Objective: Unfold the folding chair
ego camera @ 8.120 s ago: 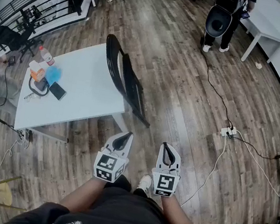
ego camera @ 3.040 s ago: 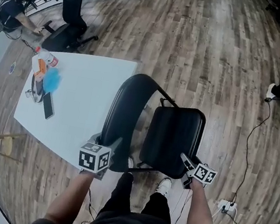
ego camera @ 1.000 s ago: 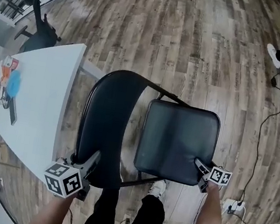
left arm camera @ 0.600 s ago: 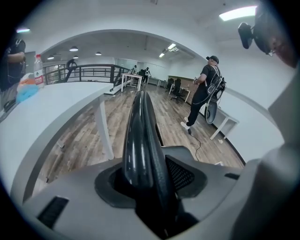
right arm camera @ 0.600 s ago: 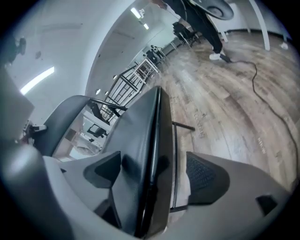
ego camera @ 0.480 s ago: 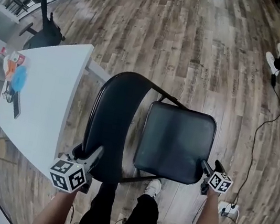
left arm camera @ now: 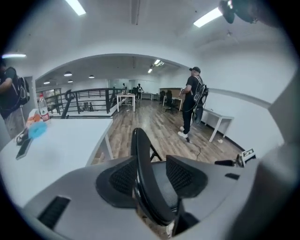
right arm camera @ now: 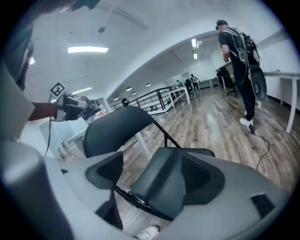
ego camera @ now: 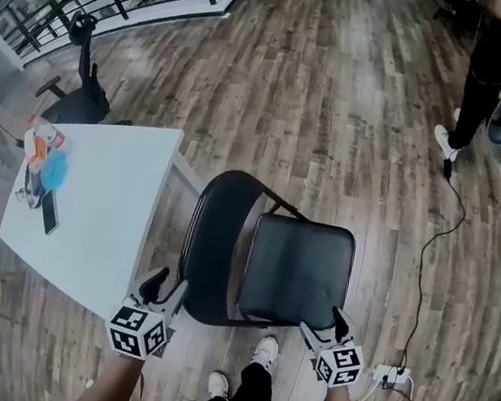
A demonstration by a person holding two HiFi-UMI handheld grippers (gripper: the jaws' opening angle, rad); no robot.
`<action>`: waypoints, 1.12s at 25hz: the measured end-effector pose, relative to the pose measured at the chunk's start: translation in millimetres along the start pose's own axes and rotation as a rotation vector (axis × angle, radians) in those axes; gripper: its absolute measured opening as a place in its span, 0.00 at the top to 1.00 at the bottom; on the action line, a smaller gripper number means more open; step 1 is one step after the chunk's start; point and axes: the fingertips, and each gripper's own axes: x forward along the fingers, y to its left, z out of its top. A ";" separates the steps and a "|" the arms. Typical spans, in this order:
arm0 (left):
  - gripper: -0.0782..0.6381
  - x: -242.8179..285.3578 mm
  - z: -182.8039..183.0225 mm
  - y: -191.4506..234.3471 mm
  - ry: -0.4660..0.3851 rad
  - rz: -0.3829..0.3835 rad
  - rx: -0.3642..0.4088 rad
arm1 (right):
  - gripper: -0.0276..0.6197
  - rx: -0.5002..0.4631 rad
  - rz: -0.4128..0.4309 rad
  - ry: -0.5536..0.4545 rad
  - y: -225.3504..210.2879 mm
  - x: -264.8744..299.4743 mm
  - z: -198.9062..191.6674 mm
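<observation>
Item: folding chair (ego camera: 295,274), seat down, standing on the wood floor (ego camera: 341,115) beside the white table's (ego camera: 106,209) near-right corner.

Left tongs (ego camera: 168,283): jaws closing, backrest (ego camera: 210,245) edge lined up between them, unpinched.

Right tongs (ego camera: 322,323): jaws apart, empty, by the seat's near corner. No hold needed, I judge.

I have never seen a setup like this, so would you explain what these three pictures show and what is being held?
There is no robot: a person holds a two-jaw gripper in each hand. The head view comes from a camera on the person's head, looking down on the left gripper and the right gripper. The other two views come from a camera on each gripper, looking along its jaws. A black folding chair stands unfolded beside a white table bearing a bottle and a phone. Nothing is held: the right jaws stand apart, and the left ones are closing, with the backrest showing in their gap, ungripped.
</observation>
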 end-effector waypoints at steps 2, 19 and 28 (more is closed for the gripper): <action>0.67 -18.0 2.9 -21.0 -0.026 -0.057 -0.007 | 0.42 -0.072 -0.005 -0.030 47.0 -25.1 25.9; 0.88 -253.9 -76.3 -65.8 -0.224 -0.308 -0.066 | 0.93 -0.164 -0.333 -0.328 313.7 -214.0 96.9; 0.88 -318.5 -108.5 -91.0 -0.312 -0.280 -0.056 | 0.94 -0.311 -0.358 -0.378 367.3 -257.8 81.8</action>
